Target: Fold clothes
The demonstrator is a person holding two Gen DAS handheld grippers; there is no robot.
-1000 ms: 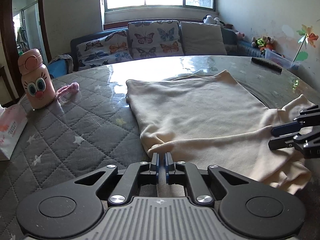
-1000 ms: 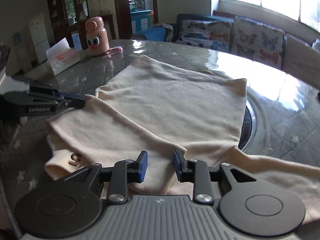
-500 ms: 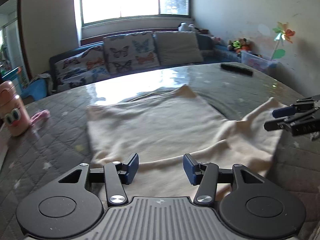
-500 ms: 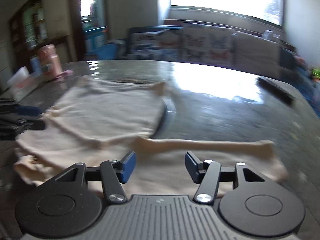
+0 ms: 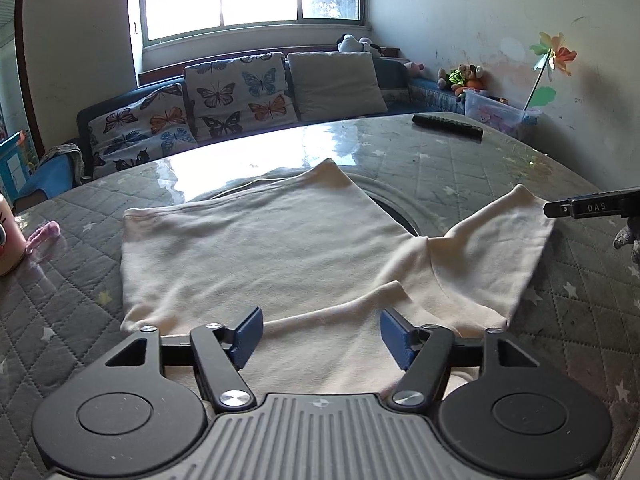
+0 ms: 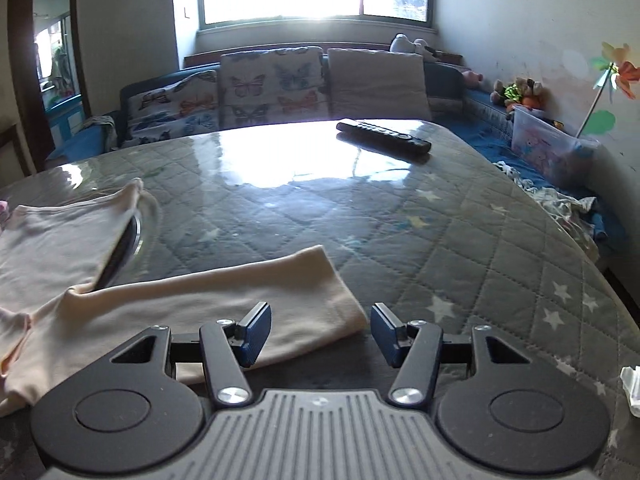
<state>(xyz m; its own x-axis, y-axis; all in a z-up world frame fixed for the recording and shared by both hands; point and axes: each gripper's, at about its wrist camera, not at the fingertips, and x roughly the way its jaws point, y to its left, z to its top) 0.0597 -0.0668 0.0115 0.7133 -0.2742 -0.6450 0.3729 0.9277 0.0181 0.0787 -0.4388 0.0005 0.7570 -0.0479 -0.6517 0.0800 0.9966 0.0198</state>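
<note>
Left hand-held gripper (image 5: 320, 334): released, above cream shirt (image 5: 256, 248)
Right hand-held gripper (image 6: 320, 330): released, over sleeve (image 6: 224, 304) end
Shirt: spread flat on quilted tabletop (image 6: 460, 220)
Remote control (image 6: 382, 136): far side of tabletop

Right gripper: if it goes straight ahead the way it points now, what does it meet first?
Probably the end of the cream sleeve, lying just ahead of the open right gripper and slightly left. Beyond it only the quilted table shows, then the remote. Depth is unclear.
</note>
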